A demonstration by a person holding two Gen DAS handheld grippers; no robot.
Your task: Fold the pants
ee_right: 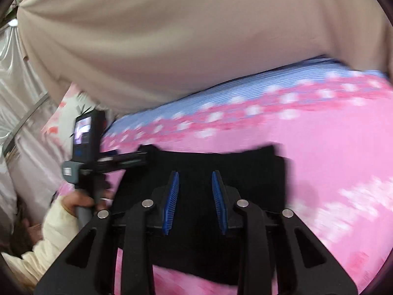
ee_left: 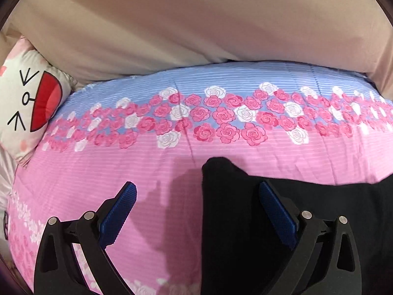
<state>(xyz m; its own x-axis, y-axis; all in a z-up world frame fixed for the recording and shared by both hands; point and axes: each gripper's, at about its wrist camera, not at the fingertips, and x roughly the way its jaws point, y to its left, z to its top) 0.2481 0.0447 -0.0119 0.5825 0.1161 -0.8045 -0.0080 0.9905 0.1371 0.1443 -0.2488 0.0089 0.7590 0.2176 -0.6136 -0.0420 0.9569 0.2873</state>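
The black pants [ee_left: 282, 233] lie folded on a pink floral quilt [ee_left: 122, 167]. In the left wrist view their left edge runs between the fingers. My left gripper [ee_left: 197, 188] is wide open and empty, its right finger over the cloth and its left finger over bare quilt. In the right wrist view the pants [ee_right: 245, 169] form a compact black block. My right gripper [ee_right: 195, 175] hangs over their middle, partly open, with nothing between the blue pads. The left gripper's body [ee_right: 84, 154] and the hand holding it show at the pants' left edge.
A cartoon-face pillow [ee_left: 29, 105] lies at the quilt's left end. A beige curtain [ee_left: 196, 24] hangs behind the bed. Silvery fabric [ee_right: 22, 132] shows at the far left in the right wrist view. The quilt [ee_right: 331, 159] stretches right of the pants.
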